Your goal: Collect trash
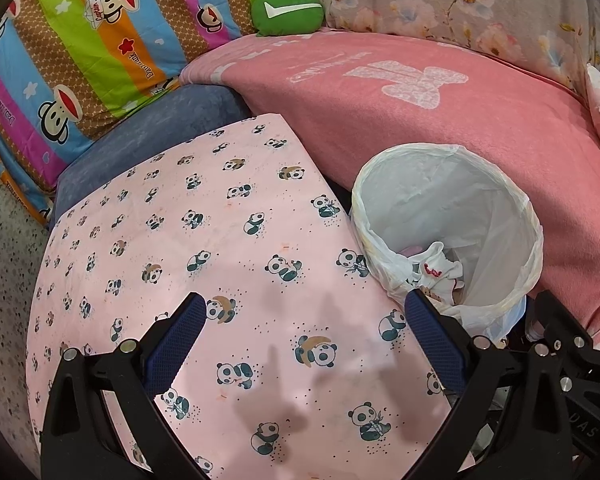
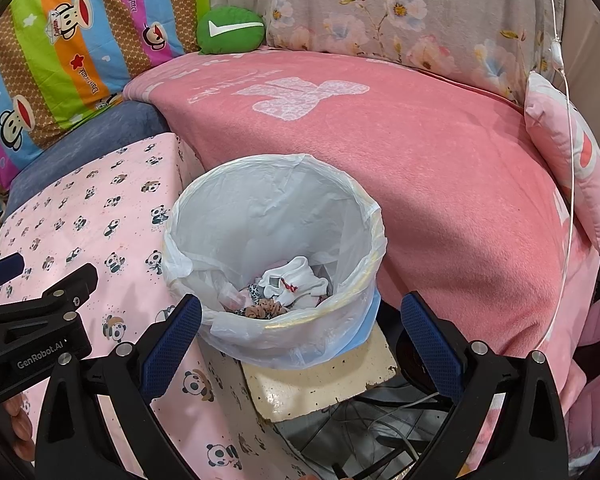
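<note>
A round trash bin with a white plastic liner (image 2: 276,216) stands between the panda-print table and the pink bed. It also shows in the left wrist view (image 1: 448,216). Crumpled white paper trash with red marks (image 2: 296,282) lies at its bottom, with other scraps; the paper also shows in the left wrist view (image 1: 436,270). My right gripper (image 2: 300,320) is open and empty, just above the bin's near rim. My left gripper (image 1: 306,320) is open and empty over the panda cloth (image 1: 204,240), left of the bin. The left gripper also shows in the right wrist view (image 2: 40,280).
A pink blanket (image 2: 420,168) covers the bed behind the bin. A striped monkey-print quilt (image 1: 80,52), a green cushion (image 1: 288,12) and floral bedding (image 2: 380,12) lie at the back. A cream stool (image 2: 320,384) and cables (image 2: 372,432) are below the bin. A white cord (image 2: 568,200) hangs at right.
</note>
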The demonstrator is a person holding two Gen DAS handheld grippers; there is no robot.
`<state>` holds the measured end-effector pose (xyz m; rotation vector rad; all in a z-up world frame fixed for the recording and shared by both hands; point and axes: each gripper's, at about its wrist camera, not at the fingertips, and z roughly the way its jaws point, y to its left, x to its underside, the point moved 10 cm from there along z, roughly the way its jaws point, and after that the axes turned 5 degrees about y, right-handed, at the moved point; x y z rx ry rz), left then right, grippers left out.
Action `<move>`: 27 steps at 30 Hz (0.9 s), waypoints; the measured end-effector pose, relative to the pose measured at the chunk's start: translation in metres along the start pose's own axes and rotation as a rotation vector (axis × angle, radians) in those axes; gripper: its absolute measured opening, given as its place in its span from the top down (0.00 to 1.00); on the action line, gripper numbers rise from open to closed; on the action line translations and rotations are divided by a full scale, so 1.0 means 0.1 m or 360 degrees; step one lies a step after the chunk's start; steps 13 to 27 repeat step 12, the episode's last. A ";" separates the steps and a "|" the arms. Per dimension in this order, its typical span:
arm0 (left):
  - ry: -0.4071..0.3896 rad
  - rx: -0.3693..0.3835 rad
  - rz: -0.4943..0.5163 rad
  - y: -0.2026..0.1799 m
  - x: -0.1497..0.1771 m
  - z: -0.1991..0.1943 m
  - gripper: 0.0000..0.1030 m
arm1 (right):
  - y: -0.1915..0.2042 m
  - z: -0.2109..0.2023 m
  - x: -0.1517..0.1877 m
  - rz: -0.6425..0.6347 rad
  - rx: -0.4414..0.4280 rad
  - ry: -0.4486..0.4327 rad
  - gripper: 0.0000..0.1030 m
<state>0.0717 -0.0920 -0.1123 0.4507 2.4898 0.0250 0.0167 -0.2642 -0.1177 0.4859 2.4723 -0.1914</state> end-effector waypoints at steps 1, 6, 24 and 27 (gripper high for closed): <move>-0.0001 0.0001 0.0000 0.00 0.00 0.00 0.08 | 0.00 0.00 0.01 0.0000 0.0001 0.0001 0.04; 0.0006 0.0021 -0.0002 0.00 0.01 0.04 0.08 | 0.00 0.00 0.00 0.0001 0.0000 -0.0001 0.04; -0.0007 0.0058 0.0012 0.01 0.01 0.04 0.08 | -0.03 0.01 0.03 0.0041 -0.0031 0.0006 0.04; -0.0007 0.0058 0.0012 0.01 0.01 0.04 0.08 | -0.03 0.01 0.03 0.0041 -0.0031 0.0006 0.04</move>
